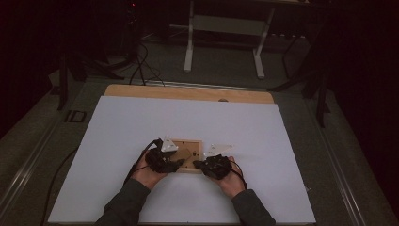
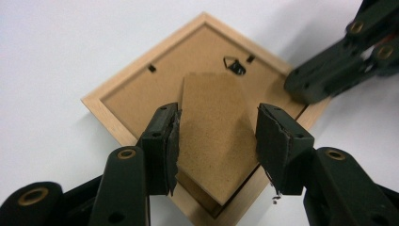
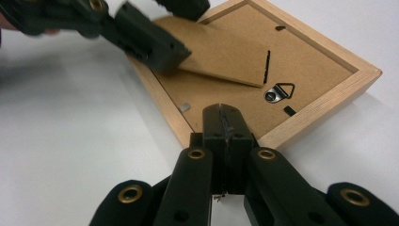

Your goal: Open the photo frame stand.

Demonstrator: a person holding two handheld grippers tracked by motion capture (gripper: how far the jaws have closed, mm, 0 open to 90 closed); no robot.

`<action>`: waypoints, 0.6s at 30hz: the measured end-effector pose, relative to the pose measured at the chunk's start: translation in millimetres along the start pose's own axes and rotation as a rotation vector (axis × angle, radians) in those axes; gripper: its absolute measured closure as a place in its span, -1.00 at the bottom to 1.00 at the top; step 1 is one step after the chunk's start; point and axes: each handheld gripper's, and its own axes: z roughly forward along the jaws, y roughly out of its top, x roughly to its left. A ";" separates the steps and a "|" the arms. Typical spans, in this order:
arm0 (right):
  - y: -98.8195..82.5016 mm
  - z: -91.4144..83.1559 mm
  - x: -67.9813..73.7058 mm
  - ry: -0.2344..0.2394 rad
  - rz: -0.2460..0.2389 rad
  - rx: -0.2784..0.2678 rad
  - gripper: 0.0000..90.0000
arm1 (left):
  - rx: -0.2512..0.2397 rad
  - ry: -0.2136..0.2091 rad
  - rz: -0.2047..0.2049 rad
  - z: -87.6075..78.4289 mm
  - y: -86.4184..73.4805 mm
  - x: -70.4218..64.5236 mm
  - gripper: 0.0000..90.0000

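A wooden picture frame (image 1: 189, 151) lies face down on the white sheet, its brown backing board (image 2: 131, 99) up. A cardboard stand flap (image 2: 214, 127) is lifted off the backing, and a small metal hanger (image 3: 278, 92) sits beside it. My left gripper (image 2: 216, 141) stands open astride the flap, one pad near each side edge, with a gap still visible on the right side. My right gripper (image 3: 225, 120) is shut, nothing between its jaws, its tip resting on the backing just inside the frame's rim (image 3: 329, 101). Both hands sit at the near edge of the frame.
The white sheet (image 1: 141, 122) covers a wooden tabletop (image 1: 188, 92), with bare room left, right and beyond the frame. Behind the table are a white desk stand (image 1: 189, 42) and floor cables (image 1: 141, 66). A cable trails from the left gripper (image 1: 176, 162).
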 end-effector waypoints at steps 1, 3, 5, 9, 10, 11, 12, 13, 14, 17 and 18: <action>0.1 0.0 0.1 0.000 0.000 0.001 0.99 | -0.006 0.002 0.000 -1.1 2.2 -0.2 0.15; 0.4 0.0 0.2 -0.001 -0.001 0.004 1.00 | -0.021 0.001 0.001 -3.7 9.6 -0.2 0.15; 0.5 0.0 0.0 -0.001 0.000 0.005 1.00 | -0.023 0.006 0.007 -4.4 15.5 -0.9 0.15; 0.5 0.0 -0.4 0.002 0.000 0.004 1.00 | -0.011 0.002 0.018 -4.3 19.6 0.0 0.15; 0.5 0.0 -0.5 0.003 0.000 0.005 1.00 | -0.009 0.000 0.021 -4.2 19.1 0.2 0.15; 0.5 0.0 -0.6 0.004 0.000 0.005 1.00 | -0.009 0.000 0.021 -4.2 19.1 0.2 0.15; 0.5 0.0 -0.8 0.005 0.000 0.004 1.00 | -0.007 0.001 0.028 -4.1 18.5 0.1 0.15; 0.5 0.0 -0.8 0.005 0.000 0.004 1.00 | -0.007 0.001 0.028 -4.1 18.5 0.1 0.15; 0.5 0.0 -0.8 0.006 0.001 0.004 1.00 | -0.007 0.001 0.028 -4.1 18.5 0.1 0.15; 0.4 0.1 -0.9 0.006 0.001 0.002 1.00 | -0.008 -0.005 0.032 -3.5 15.7 0.5 0.15; 0.3 0.0 -0.9 0.006 0.004 0.003 1.00 | -0.008 -0.007 0.028 -3.0 14.8 0.7 0.15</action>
